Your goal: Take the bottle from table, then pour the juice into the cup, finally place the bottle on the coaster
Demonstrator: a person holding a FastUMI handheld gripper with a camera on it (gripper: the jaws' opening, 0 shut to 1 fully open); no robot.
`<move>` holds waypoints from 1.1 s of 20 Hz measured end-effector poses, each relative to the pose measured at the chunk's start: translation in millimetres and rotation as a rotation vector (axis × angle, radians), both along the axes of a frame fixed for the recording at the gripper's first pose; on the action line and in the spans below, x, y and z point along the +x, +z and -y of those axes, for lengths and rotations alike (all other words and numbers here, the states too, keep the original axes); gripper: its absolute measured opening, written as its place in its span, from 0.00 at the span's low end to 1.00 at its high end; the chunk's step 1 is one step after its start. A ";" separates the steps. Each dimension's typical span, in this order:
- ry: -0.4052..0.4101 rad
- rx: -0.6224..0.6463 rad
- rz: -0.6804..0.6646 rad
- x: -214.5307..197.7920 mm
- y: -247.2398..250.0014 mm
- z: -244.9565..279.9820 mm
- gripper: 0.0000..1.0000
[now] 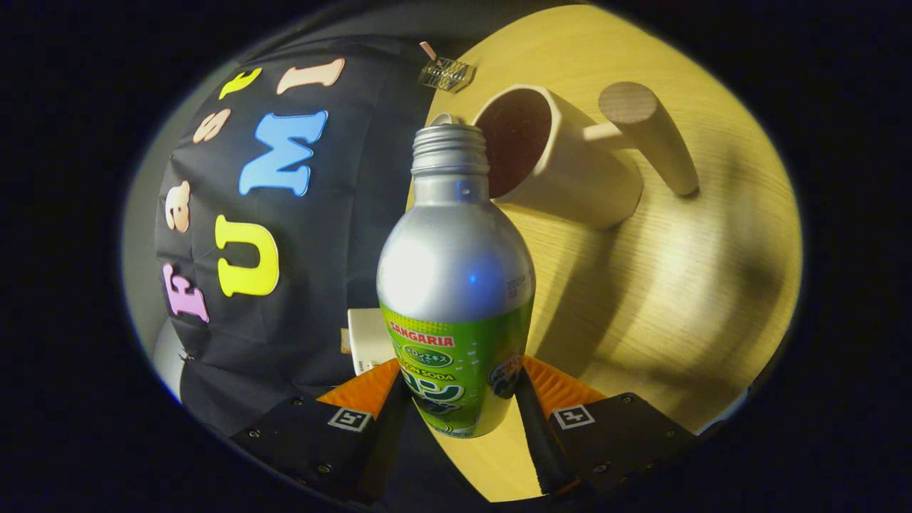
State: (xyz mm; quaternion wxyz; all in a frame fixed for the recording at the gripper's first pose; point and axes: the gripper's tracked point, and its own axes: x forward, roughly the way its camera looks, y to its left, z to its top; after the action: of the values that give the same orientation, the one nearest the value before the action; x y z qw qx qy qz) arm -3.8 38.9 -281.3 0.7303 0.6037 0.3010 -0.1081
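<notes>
Leftmost, small white object (368, 339) beside bottle, identity unclear. Hand-held gripper (456, 399) clamped on bottle (456, 285), both fingers pressing green label. Bottle silver, uncapped, its threaded mouth level with cup rim. Cup (570, 167) just beyond, cream, dark inside, opening facing bottle. Cup's wooden peg handle (648, 135) further right. Wooden surface (684, 299) beneath.

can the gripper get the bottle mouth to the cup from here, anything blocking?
Probably yes. The gripper is shut on the bottle, whose open mouth sits right beside the cup rim. Nothing stands between them; the cup's wooden handle juts out on the far side.
</notes>
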 end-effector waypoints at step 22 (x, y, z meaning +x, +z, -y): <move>0.123 -0.726 0.015 48.0 -5.4 20.2 0.78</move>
State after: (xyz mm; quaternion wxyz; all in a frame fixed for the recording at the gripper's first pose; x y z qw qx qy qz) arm 44.2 18.7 -286.7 0.9042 0.2868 0.2734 -0.1595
